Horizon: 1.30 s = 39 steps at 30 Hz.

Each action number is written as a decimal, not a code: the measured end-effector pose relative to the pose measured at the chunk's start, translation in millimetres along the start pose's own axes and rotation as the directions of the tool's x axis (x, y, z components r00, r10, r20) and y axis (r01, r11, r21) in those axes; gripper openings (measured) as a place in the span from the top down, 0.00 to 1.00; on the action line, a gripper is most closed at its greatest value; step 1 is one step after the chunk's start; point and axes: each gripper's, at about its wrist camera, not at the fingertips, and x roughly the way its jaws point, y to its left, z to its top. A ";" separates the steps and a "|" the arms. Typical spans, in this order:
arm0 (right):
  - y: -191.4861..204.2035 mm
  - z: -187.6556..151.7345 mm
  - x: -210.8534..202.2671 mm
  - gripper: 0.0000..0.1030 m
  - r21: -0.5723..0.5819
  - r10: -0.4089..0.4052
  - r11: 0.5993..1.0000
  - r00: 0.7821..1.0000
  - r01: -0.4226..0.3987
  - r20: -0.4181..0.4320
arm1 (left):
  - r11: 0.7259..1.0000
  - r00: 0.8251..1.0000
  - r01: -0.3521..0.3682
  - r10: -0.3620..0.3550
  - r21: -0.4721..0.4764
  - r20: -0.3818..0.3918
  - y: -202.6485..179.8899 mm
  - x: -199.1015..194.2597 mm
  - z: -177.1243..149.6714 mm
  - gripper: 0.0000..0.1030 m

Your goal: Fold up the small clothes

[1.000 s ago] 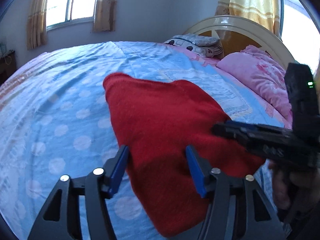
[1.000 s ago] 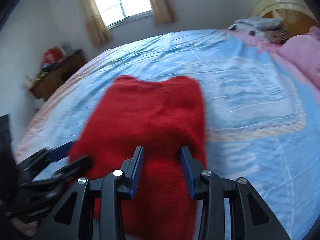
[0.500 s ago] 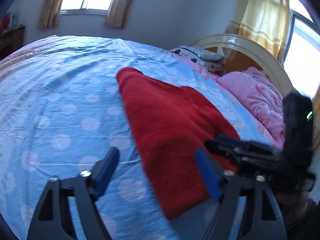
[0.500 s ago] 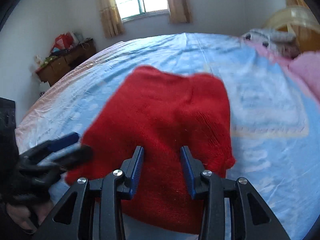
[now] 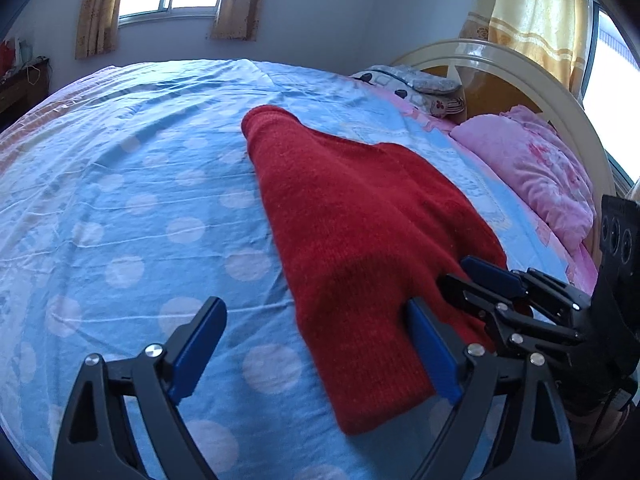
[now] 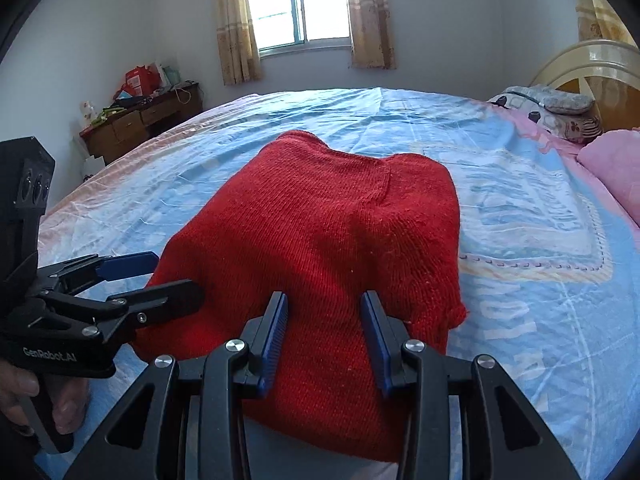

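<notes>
A red knitted garment (image 5: 360, 232) lies folded flat on the blue dotted bedsheet (image 5: 120, 220); it also shows in the right wrist view (image 6: 320, 240). My left gripper (image 5: 316, 344) is open wide over the garment's near left edge, empty. My right gripper (image 6: 324, 336) is partly open above the garment's near end, with nothing between its blue pads (image 6: 276, 336). The right gripper (image 5: 492, 280) shows in the left wrist view at the garment's right edge. The left gripper (image 6: 152, 276) shows in the right wrist view at the garment's left edge.
Pink pillows (image 5: 532, 172) and a cream headboard (image 5: 520, 68) are at the right. A patterned pillow (image 6: 552, 108) lies at the bed's head. A cluttered wooden desk (image 6: 140, 120) stands beyond the bed's far left side, below a curtained window (image 6: 300, 4).
My left gripper has opened wider and moved left off the garment's middle to its left edge. My right gripper has moved over the near end; the garment lies still.
</notes>
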 end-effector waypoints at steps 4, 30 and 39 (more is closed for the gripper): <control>5.0 -4.3 -6.0 0.61 -0.024 -0.020 1.000 1.000 0.020 -0.009 | 1.000 1.000 0.007 -0.007 -0.007 -0.005 -1.8 -5.3 2.7 0.10; -92.8 1.9 -37.6 0.43 0.285 0.086 0.954 0.996 -0.091 0.027 | 0.998 0.998 0.056 -0.056 -0.028 -0.006 -6.8 3.8 6.3 0.07; -136.8 35.1 7.4 0.42 0.436 0.182 0.885 0.983 -0.166 0.004 | 0.993 0.994 0.101 -0.103 -0.063 -0.022 -1.3 15.1 8.6 0.07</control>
